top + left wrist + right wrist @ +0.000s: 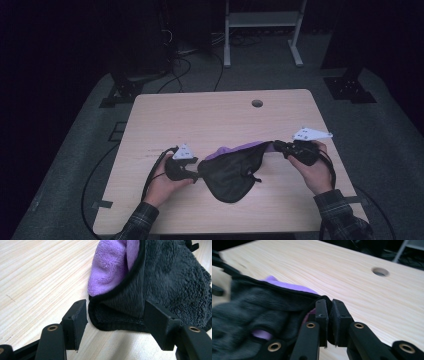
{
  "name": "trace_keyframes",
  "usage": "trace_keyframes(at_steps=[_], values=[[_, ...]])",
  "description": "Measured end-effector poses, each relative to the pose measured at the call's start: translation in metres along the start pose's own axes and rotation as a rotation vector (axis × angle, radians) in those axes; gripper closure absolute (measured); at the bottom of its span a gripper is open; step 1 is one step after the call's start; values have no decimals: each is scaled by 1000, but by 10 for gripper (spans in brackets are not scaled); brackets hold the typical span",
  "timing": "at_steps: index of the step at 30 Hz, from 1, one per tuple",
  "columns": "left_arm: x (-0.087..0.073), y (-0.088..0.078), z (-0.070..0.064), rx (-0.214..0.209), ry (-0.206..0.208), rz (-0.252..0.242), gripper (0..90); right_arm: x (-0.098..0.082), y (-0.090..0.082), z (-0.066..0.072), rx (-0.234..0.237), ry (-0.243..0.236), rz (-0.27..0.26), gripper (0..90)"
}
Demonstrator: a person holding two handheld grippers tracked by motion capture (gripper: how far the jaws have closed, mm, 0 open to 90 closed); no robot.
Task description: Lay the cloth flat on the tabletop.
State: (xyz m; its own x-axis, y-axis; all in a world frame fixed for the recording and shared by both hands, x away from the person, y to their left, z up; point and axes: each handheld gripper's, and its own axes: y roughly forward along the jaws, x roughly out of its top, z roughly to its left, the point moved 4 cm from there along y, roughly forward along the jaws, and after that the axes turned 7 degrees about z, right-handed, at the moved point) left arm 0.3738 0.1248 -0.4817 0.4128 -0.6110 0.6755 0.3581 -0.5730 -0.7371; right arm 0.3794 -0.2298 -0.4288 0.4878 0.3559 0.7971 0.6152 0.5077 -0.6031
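My right hand-held gripper (329, 315) pinches the cloth's (232, 172) thin hem at its right end – it may slip out – while my left hand-held gripper (112, 322), jaws spread, straddles its left corner on the counter (220, 115).

Each forearm wears a dark plaid sleeve (141, 220), checked in grey and black, ending at the wrist. The left gripper (192, 176) is black, with a grey three-cornered plate (184, 152) on top and a black cable (152, 172) looping from it. The right gripper (278, 147) is black too, bearing a longer pale plate (311, 134) dotted with small holes, and a black cable (330, 167) curving back past the wrist. In the gripper views the jaws are matte black blocks on black link arms, each link pinned with a brass-ringed rivet (52, 327), and each pad (321, 312) has a small screw hole in its face.
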Motion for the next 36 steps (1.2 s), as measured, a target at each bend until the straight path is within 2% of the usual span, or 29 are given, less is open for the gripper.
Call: trace_keyframes(at_steps=[3, 5, 8, 12, 16, 20, 23, 27, 30, 33, 36], values=[[0, -1, 2, 6, 4, 4, 351, -11, 2, -16, -17, 35, 33, 827], [1, -1, 3, 8, 3, 2, 349, -16, 5, -22, -22, 45, 58, 825], [4, -1, 5, 14, 4, -3, 349, -26, 12, -32, -59, 50, 123, 825], [6, 3, 8, 15, 2, 6, 349, -33, 14, -43, -72, 92, 153, 826], [7, 11, 11, 12, -9, 31, 354, -37, 15, -50, -91, 104, 172, 826], [9, 22, 16, 5, -8, 71, 387, -38, 17, -49, -90, 92, 182, 825], [10, 29, 17, 4, -7, 95, 441, -37, 16, -47, -77, 90, 170, 815], [10, 31, 16, -5, -1, 107, 590, -34, 9, -45, -27, 82, 117, 681], [11, 30, 14, -17, -13, 114, 702, -31, 0, -43, 2, 70, 69, 607], [11, 29, 12, -24, -34, 124, 797, -30, -5, -47, -12, 79, 48, 576], [12, 28, 12, -18, -35, 135, 826, -32, 0, -55, -36, 106, 51, 548]])
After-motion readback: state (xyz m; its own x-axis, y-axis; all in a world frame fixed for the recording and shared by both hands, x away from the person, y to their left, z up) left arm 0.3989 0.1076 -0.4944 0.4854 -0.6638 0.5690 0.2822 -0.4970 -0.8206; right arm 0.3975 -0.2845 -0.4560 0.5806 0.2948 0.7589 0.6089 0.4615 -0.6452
